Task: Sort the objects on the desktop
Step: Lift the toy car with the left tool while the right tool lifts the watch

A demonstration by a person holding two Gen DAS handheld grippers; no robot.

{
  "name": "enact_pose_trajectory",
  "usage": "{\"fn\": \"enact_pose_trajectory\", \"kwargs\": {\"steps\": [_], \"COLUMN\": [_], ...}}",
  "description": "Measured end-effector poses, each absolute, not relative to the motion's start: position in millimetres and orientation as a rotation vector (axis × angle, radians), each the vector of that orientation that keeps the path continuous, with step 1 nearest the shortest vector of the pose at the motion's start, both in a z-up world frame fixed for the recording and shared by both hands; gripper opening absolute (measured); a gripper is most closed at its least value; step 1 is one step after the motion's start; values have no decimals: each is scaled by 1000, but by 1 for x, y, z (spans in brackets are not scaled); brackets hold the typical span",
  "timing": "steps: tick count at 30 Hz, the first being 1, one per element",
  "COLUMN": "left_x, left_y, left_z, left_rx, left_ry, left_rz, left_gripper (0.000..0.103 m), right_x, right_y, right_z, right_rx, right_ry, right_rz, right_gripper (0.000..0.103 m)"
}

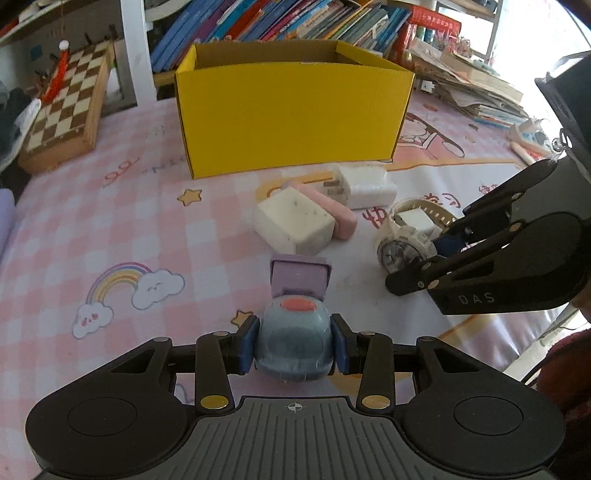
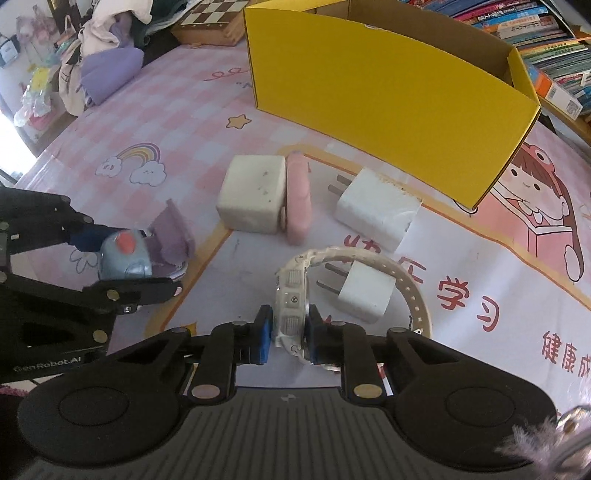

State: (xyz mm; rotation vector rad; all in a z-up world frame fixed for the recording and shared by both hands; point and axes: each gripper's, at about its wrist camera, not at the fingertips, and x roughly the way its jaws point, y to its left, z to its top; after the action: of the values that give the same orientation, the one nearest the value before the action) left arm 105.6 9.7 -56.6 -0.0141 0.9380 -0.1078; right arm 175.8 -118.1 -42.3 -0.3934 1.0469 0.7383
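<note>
Presently the left hand-held gripper (image 1: 295, 345) is clamping a small blue toy (image 1: 293, 341) with an orange button on top, its blue pads (image 1: 248, 345) pressing both sides of the body. A purple flap (image 1: 299, 277) is standing up from the toy's front end. The toy is sitting well in front of the yellow box (image 1: 291, 118), on the pink checked cover of the table (image 1: 110, 214).

The right hand-held gripper (image 2: 287, 334) is gripping a white wristwatch (image 2: 291, 306) by its case, one pad (image 2: 263, 334) on each side, narrow. The watch strap (image 2: 402, 280) is looping away toward the yellow box (image 2: 388, 107), and a small white plug adapter (image 2: 364, 293) is lying inside that loop with its prongs pointing left.

Between the watch and the box, three further items are lying on the table (image 2: 184, 122): a cream block-shaped charger (image 2: 253, 194), a pink oblong piece (image 2: 298, 199) touching the charger's right side, and a white charger (image 2: 376, 212) with prongs, nearest the box's front wall and to the right of the pink piece. In the left wrist view the same cluster is showing as cream charger (image 1: 293, 221), pink piece (image 1: 328, 210) and white charger (image 1: 365, 184).

The box is standing open-topped; its contents cannot be told. A wooden chessboard (image 1: 66, 110) is lying to the left of the box, and rows of books (image 1: 277, 22) are standing behind it
</note>
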Motion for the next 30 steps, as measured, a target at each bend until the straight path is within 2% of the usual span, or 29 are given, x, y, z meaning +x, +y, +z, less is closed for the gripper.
{"fn": "enact_pose_trajectory", "kwargs": {"steps": [6,11,18,30], "left_x": [106,104,95,88], "left_y": [9,9,13,13], "left_z": [-57,-57,-43,-22], "left_rx": [-2,9,10,56], "left_ry": [936,936,864,774], "left_rz": [-115,-127,-118,-148], "left_gripper": [40,39,38,38], "right_x": [173,173,163,147], "right_y": [-114,-114,-121,-123], "right_z": [-42,-41,-18,-3], "right_rx": [-413,-395,-373,-359], "right_ry": [1033,1034,924,885], "right_rz": [732,718,679,656], "right_gripper": [25,17,16,17]}}
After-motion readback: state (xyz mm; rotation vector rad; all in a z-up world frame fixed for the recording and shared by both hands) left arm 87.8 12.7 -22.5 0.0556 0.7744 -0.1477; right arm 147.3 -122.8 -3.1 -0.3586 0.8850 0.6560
